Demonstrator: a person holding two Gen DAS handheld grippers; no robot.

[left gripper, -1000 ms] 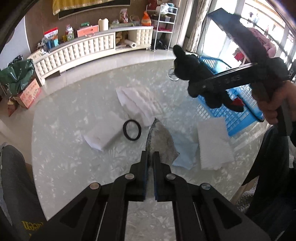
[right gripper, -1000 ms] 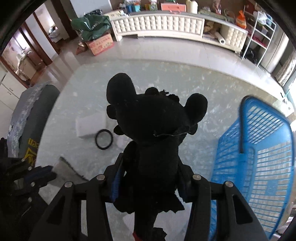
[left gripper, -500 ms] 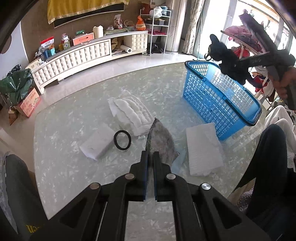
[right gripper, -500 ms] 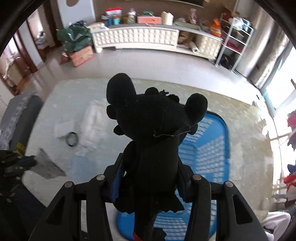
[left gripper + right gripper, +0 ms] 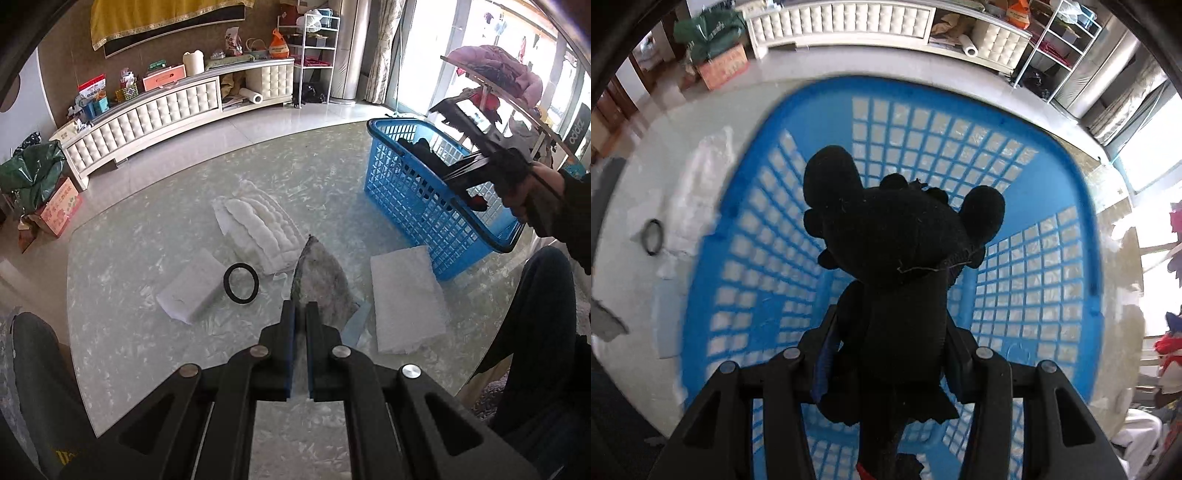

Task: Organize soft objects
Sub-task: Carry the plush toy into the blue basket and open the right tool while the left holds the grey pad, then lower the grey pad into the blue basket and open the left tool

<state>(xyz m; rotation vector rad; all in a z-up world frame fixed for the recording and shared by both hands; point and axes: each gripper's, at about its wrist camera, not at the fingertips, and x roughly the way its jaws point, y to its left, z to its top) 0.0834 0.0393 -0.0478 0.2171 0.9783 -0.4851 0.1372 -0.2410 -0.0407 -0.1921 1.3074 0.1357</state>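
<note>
My right gripper (image 5: 890, 343) is shut on a black plush toy (image 5: 897, 266) and holds it head-down inside the blue mesh basket (image 5: 1067, 258). From the left wrist view the same toy (image 5: 424, 149) shows partly below the rim of the basket (image 5: 424, 206), at the right of the glass table. My left gripper (image 5: 300, 314) is shut on a corner of a grey cloth (image 5: 321, 280), which hangs lifted above the table's front middle. A white quilted pad (image 5: 258, 225), a white foam block (image 5: 192, 288), a white sheet (image 5: 404, 299) and a pale blue cloth (image 5: 356, 321) lie on the table.
A black ring (image 5: 241, 283) lies beside the foam block. The round glass table (image 5: 147, 206) ends near a long white cabinet (image 5: 147, 118) at the back. A person's hand (image 5: 524, 195) and dark legs (image 5: 535, 332) fill the right side. A clothes rack (image 5: 498, 77) stands behind the basket.
My right gripper carried the black toy from above the table's middle over to the basket and lowered it inside. The left gripper stayed almost still with the grey cloth.
</note>
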